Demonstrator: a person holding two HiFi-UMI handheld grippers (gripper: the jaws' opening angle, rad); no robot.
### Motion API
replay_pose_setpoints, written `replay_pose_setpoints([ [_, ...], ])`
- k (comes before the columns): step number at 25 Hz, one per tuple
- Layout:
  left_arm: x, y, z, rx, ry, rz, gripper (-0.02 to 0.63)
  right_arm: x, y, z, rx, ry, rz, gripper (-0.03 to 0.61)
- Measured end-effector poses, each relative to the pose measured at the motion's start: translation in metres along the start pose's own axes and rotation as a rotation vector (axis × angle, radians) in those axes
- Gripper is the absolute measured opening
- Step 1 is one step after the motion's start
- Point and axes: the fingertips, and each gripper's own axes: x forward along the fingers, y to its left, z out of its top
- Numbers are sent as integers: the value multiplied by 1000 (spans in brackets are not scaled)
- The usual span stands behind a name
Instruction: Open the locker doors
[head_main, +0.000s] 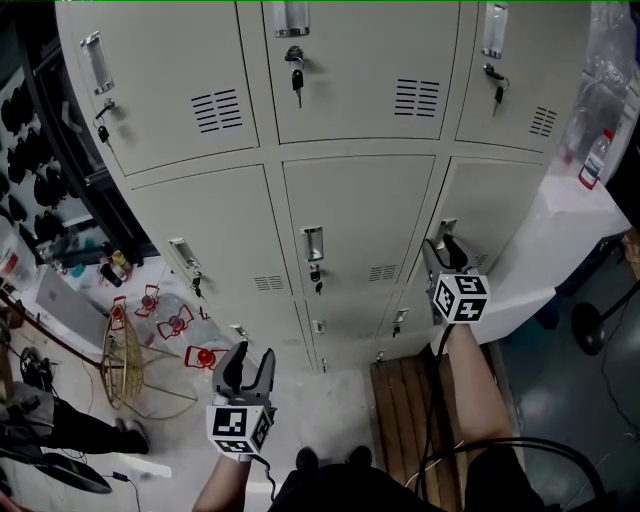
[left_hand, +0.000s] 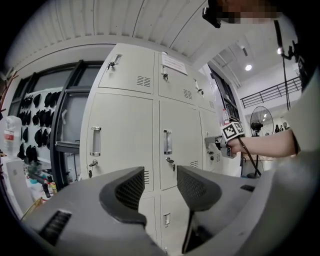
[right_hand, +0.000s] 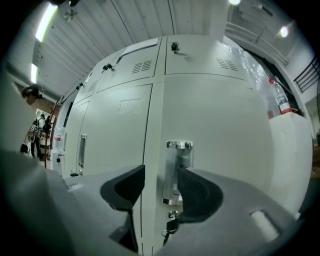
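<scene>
Right gripper (right_hand: 156, 189) is pointing at the middle door in the right column of the pale grey metal locker bank (head_main: 350, 200). Its jaws are standing spread, with the door's upright chrome handle (right_hand: 178, 167) between them, close to the right-hand jaw. A small dark key (right_hand: 170, 226) is hanging just below. Left gripper (left_hand: 159, 189) is hanging low, well apart from the lockers, jaws spread and holding nothing.

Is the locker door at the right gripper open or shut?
Shut. The door lies flush with its neighbour, only a thin seam between; the right gripper, jaws apart, is at its handle.
</scene>
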Motion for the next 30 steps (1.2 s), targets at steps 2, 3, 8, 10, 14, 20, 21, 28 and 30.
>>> replay_pose_setpoints([
  [2, -1, 4, -2, -1, 4, -4, 201, 5, 0, 0, -8, 8, -4, 200],
  [3, -2, 5, -3, -1, 6, -6, 201, 7, 0, 0, -11, 13, -2, 202],
  [8, -4, 6, -2, -34, 16, -45, 201, 15, -4, -3, 2, 32, -12, 173],
  [10, -5, 11, -4, -32, 14, -48, 201, 12, -7, -3, 18, 27, -17, 116],
  [14, -2, 17, -8, -28, 11, -55, 201, 1, -6, -3, 46, 21, -5, 112],
  [20, 13, -6, -10, -57, 29, -158, 201, -38, -8, -4, 61, -15, 12, 114],
  [21, 16, -11, -10, -64, 32, -177, 201, -44, -9, -4, 54, -16, 17, 115],
  [28, 32, -37, -13, -65, 50, -298, 201, -93, -20, -6, 13, -27, 1, 121],
  [30, 37, -42, -13, -64, 43, -326, 201, -107, -25, -7, 7, -26, -25, 121],
])
